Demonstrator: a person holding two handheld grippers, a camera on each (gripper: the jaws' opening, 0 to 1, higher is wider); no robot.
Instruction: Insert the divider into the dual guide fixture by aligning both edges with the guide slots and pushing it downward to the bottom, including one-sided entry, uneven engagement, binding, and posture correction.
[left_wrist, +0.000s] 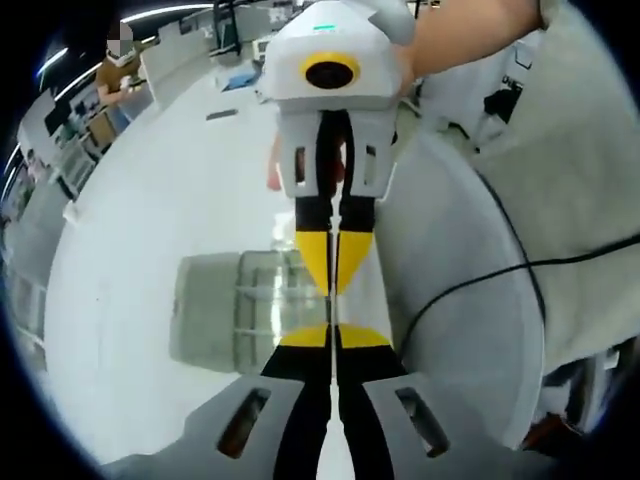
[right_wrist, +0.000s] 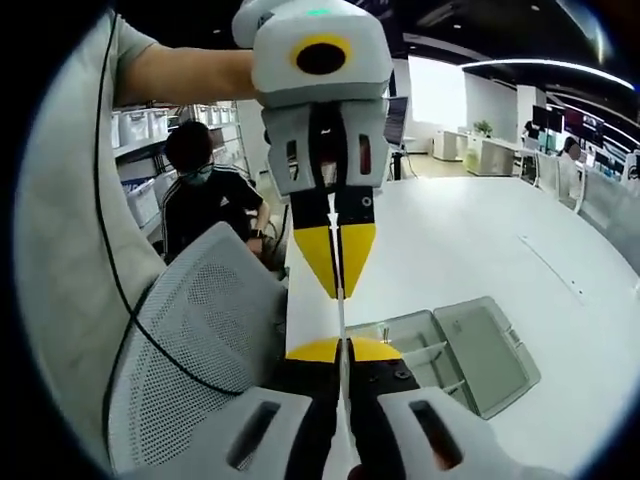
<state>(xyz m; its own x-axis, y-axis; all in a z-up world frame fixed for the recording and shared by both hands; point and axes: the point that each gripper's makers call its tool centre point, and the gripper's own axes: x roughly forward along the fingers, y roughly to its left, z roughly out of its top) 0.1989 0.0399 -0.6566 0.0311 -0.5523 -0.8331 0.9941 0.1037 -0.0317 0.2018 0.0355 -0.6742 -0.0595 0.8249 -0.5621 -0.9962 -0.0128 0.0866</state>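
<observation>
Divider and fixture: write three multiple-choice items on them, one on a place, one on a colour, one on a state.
1. Where does the fixture sit?
A. on the white table
B. on the mesh chair
C. in a person's hand

2. What colour are the gripper tips?
A. red
B. yellow
C. blue

3. How is the divider now?
A. seated in the fixture
B. held between both grippers
C. lying flat on the table

Answers:
1 A: the fixture rests on the white table.
2 B: the left gripper and the right gripper both have yellow tips.
3 B: the divider shows edge-on as a thin line, spanning from one closed pair of tips to the other, off the fixture.
</observation>
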